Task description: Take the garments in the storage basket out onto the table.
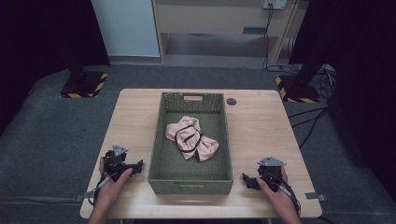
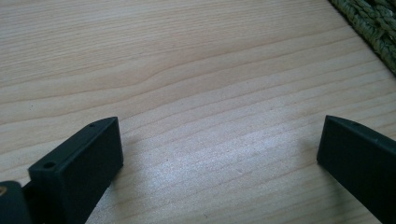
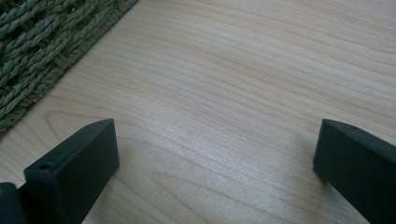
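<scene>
A green woven basket (image 1: 159, 154) stands in the middle of the wooden table (image 1: 261, 126). Inside it lies a crumpled pink cloth with dark trim (image 1: 191, 137). My left gripper (image 1: 138, 166) rests on the table to the left of the basket, held by a hand, its jaws wide apart over bare wood (image 2: 219, 144). On the basket's right, my right gripper (image 1: 246, 181) sits low over the table, open too, with nothing between its jaws (image 3: 215, 149). A corner of the basket (image 2: 373, 28) shows at the upper right of the left gripper view. The basket's wall (image 3: 42, 46) runs along the upper left of the right gripper view.
A small dark round disc (image 1: 231, 101) lies on the table behind the basket's right corner. Black stands with yellow-striped bases (image 1: 84, 84) stand on the grey floor beyond the table, and cables (image 1: 317, 116) trail at the right. Pale furniture lines the back.
</scene>
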{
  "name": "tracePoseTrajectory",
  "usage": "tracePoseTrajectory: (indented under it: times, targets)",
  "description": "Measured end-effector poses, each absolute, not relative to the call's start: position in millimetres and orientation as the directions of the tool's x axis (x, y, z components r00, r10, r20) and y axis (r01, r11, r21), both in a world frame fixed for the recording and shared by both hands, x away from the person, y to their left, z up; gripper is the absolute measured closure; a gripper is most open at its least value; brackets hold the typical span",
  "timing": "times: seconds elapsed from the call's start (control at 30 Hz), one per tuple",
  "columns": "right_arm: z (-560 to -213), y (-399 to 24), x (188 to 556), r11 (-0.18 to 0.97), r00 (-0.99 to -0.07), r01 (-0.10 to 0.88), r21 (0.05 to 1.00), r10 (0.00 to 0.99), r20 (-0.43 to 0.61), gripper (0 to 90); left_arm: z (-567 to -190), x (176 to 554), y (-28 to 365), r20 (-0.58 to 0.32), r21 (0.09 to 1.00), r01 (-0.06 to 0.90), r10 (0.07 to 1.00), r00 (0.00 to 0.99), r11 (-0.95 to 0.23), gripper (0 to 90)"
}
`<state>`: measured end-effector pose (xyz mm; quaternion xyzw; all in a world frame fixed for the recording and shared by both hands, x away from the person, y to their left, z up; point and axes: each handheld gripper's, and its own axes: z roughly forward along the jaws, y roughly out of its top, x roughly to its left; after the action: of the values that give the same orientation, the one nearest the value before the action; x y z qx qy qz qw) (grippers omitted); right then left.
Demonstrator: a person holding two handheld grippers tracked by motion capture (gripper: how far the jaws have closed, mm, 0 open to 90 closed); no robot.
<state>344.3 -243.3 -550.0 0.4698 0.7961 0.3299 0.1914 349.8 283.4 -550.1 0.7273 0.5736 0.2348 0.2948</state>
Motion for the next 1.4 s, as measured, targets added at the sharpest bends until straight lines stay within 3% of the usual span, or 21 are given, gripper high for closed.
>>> tracePoseTrajectory:
  times: [0.8, 1.4]
  targets:
    - [-539, -241, 335, 0.348, -0.514, 0.603, 0.718, 0.857, 0.016, 3.8, -550, 350, 283, 0.004, 0.698, 0.696, 0.973, 0.232, -0.168, 0.0]
    - [-482, -241, 328, 0.363, -0.545, 0.543, 0.757, 0.839, -0.011, 4.3, -550, 350, 283, 0.004, 0.698, 0.696, 0.973, 0.232, -0.168, 0.0]
